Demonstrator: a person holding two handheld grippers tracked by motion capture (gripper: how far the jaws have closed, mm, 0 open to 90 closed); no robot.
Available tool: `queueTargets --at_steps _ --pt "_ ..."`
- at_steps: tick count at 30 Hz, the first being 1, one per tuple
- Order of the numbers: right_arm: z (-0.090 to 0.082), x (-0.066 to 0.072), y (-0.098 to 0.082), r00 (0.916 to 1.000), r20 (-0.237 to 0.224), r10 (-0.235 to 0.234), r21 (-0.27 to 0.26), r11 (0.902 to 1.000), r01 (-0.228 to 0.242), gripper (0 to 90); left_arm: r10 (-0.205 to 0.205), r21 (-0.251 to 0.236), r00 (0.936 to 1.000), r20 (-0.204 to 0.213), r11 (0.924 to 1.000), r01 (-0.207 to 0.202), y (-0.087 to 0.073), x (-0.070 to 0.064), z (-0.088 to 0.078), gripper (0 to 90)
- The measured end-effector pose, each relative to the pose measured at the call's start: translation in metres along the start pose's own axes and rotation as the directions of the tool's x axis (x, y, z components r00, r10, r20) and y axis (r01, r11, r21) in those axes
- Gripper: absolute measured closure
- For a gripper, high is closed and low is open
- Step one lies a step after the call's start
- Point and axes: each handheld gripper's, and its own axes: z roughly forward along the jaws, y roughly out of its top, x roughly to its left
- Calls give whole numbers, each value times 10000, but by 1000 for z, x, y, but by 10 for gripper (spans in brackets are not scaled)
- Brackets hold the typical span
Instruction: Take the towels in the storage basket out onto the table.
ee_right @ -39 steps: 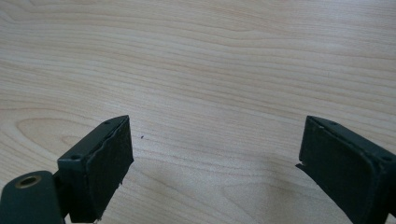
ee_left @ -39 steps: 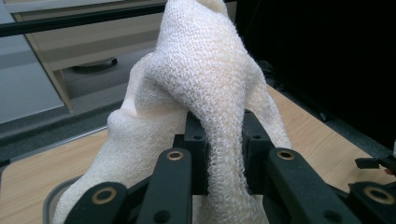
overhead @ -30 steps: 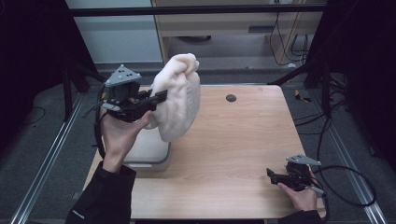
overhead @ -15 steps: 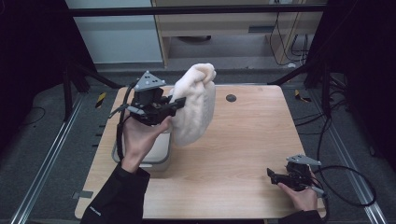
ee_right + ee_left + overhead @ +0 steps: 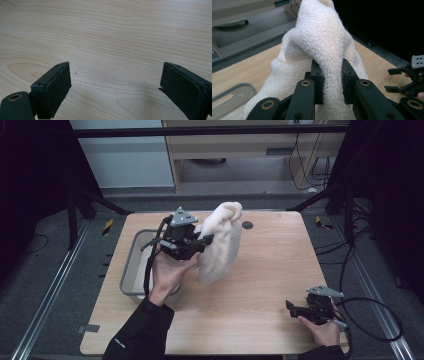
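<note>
Grey floor lies all around a light wooden bench (image 5: 260, 285), and a pale cupboard stands behind it. On the bench, at its left side, sits a grey tub (image 5: 131, 270) with a see-through look. The left hand (image 5: 167, 272) is up above the bench, just beside the tub, and it holds the left tongs (image 5: 202, 241). These tongs are squeezed tight on a fluffy white cloth (image 5: 220, 242). The cloth is bunched up at the top and hangs down from the tongs, and its low end is close to the bench near the middle. I cannot tell if that end touches the wood. In the left gripper view the white cloth (image 5: 322, 50) has a knitted, netty look, and a fold of it runs down between the two black jaws. A corner of the tub (image 5: 232, 93) shows down at the left there. The right hand (image 5: 325, 330) rests at the near right corner of the bench, well apart from the cloth, and holds the right tongs (image 5: 291, 308). In the right gripper view the right tongs (image 5: 112, 85) are wide apart, with bare wood (image 5: 112, 37) between them and nothing in their grip. A small dark round spot (image 5: 247, 225) sits on the far part of the bench, past the cloth.
</note>
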Motion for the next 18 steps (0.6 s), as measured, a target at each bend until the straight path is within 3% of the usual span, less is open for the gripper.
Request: queueTargets --at_steps 8,18 --pt "0 0 0 10000 26 -28 1 10000 28 98 11 363 10000 -31 9993 -10 -13 -1 19 764" --pt "2 1 -1 9999 75 -83 60 9999 82 98 -165 894 9980 605 9959 111 -36 -17 61 763"
